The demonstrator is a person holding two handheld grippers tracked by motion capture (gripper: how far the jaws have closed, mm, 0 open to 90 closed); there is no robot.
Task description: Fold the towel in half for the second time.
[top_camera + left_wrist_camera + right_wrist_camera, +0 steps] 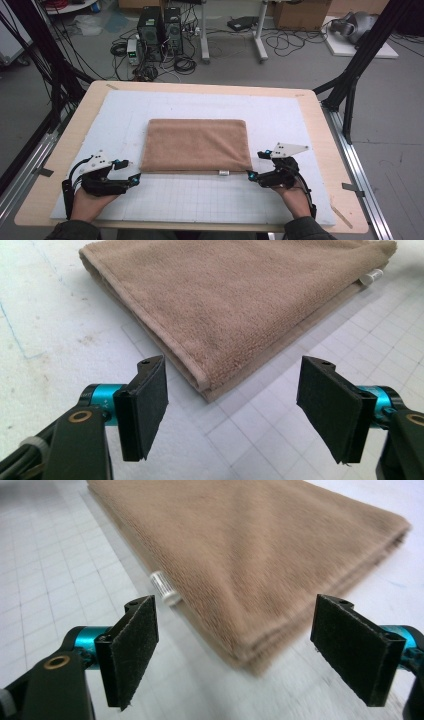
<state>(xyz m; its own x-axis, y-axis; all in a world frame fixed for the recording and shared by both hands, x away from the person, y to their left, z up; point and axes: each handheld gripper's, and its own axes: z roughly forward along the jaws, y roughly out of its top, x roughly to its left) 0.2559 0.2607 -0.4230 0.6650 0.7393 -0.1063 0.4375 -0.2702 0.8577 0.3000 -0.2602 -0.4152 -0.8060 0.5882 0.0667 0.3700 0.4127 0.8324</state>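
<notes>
A folded tan towel (pixel 196 145) lies flat in the middle of the white gridded mat (pixel 210 200); a small white tag (pixel 223 173) sticks out of its near edge. My left gripper (pixel 128 172) sits just off the towel's near left corner, open, with nothing between its pads. In the left gripper view the towel (pixel 240 305) has its corner just ahead of the gap in my left gripper (pixel 232 412). My right gripper (pixel 257 165) is open beside the near right corner. The right gripper view has the towel (pixel 250 565) and its tag (pixel 164 587) ahead of my open right gripper (pixel 235 655).
The mat covers a wooden table (pixel 320 130) with black frame posts (pixel 360 65) at both sides. On the floor beyond stand computer towers (pixel 160 32), cables and cardboard boxes (pixel 300 12). Bare mat lies around the towel on every side.
</notes>
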